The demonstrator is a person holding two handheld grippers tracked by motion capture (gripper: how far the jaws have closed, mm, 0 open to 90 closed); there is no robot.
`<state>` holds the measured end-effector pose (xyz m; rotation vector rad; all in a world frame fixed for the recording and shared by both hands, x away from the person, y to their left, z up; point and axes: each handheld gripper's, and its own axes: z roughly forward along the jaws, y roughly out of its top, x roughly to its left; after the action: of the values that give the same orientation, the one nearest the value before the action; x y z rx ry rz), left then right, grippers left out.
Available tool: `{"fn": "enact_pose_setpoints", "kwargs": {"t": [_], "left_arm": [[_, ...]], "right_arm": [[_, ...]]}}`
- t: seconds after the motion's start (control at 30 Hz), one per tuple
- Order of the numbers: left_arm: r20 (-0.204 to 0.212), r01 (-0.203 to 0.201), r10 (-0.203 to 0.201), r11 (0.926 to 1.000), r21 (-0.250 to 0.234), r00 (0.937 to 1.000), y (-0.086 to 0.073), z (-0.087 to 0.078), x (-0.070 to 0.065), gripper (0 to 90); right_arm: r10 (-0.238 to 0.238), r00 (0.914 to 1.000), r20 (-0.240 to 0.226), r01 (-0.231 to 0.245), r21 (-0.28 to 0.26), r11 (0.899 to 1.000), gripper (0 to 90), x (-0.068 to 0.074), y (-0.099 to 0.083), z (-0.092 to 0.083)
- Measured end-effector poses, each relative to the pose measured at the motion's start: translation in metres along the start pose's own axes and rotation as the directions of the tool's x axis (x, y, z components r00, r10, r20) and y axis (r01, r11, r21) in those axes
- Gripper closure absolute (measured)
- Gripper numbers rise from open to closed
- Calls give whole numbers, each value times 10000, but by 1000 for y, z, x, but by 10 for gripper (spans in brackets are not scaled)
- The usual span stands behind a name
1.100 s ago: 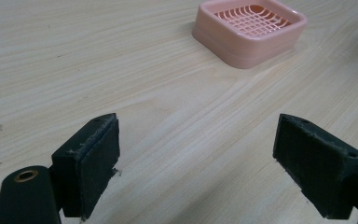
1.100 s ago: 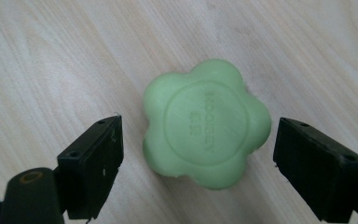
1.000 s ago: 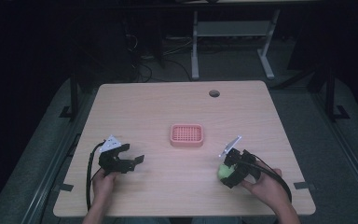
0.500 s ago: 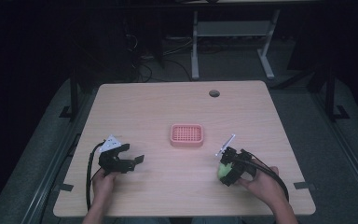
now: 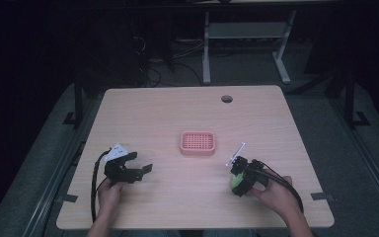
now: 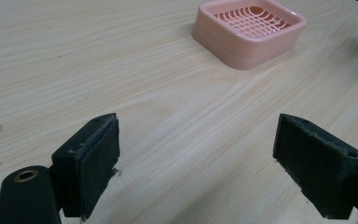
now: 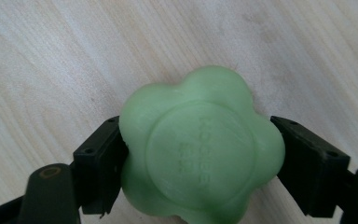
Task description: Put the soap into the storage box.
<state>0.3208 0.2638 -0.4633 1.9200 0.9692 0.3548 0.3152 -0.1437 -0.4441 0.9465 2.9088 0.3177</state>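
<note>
The wooden bench (image 5: 168, 113) is carrying a pink slatted tray (image 5: 197, 142) at its centre, lying well apart from both tools. The left tool (image 5: 137, 170) is sitting at the near left of the bench, its jaws standing wide apart and gripping nothing. The right tool (image 7: 198, 154) is resting at the near right, its jaws pressing in on both sides of a green flower-shaped soap (image 7: 200, 149), which is lying against the bench.
</note>
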Motion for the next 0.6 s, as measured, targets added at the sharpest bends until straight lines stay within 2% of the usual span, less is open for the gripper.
{"fn": "enact_pose_setpoints", "kwargs": {"t": [0.33,0.6], "left_arm": [[3,24,-24,10000,7,10000,0,0,0,143],[5,22,-22,10000,-18,10000,0,0,0,143]], "right_arm": [[-159,9999,-5,159,189,9997,255,0,2,0],[-235,9997,-69,235,27,9997,258,1,1,-3]]}}
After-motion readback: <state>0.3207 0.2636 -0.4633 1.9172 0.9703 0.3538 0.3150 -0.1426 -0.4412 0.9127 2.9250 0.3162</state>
